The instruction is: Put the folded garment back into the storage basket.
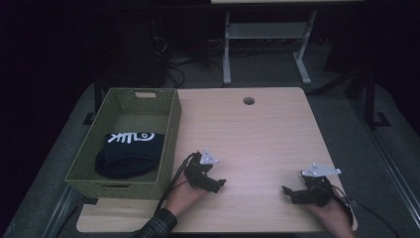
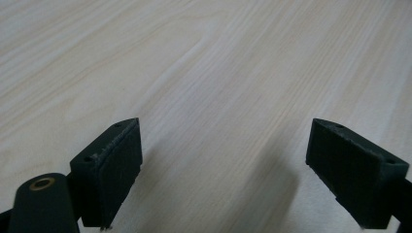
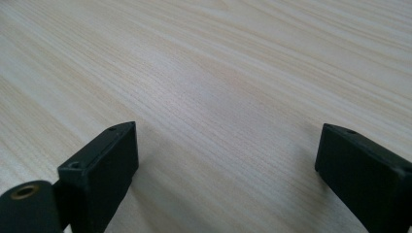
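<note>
A green woven basket (image 1: 168, 129) stands at the table's left edge with a folded black garment (image 1: 130, 152) bearing white print inside it. My left gripper (image 1: 218, 184) rests low over the wooden table (image 1: 257, 134) just right of the basket, held in a hand. In the left gripper view it (image 2: 223, 165) is open, bare wood between the jaws. My right gripper (image 1: 289, 194) sits near the front right of the table, pointing left. In the right gripper view it (image 3: 226, 170) is open too, nothing between the jaws.
A round cable hole (image 1: 248, 100) lies near the table's far edge. Beyond the table stands a white desk frame (image 1: 267, 44) on a dark floor. Cables (image 1: 171, 186) trail from the left gripper past the basket's front corner.
</note>
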Available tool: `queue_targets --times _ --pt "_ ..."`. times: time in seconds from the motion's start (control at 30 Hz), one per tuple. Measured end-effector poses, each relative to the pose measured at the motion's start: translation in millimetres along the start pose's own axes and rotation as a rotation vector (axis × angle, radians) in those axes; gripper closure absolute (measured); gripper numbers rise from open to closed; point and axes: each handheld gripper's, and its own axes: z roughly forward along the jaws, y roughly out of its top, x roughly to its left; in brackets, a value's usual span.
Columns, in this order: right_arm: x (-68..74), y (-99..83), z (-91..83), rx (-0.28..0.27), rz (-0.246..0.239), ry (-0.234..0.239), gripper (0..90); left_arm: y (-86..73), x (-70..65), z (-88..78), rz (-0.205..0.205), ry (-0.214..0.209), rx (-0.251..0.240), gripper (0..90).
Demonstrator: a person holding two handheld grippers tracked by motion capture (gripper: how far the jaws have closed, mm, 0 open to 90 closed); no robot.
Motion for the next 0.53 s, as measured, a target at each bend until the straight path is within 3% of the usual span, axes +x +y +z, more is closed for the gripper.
queue_targets --times 0.2,0.53 --pt "0.0 0.0 0.0 0.0 0.0 0.001 7.8 -1.9 -1.7 2.2 0.029 0.026 0.01 12.6" --pt "0.0 0.0 0.0 0.0 0.0 0.001 7.8 -6.6 -2.0 2.5 0.027 0.026 -0.028 12.6"
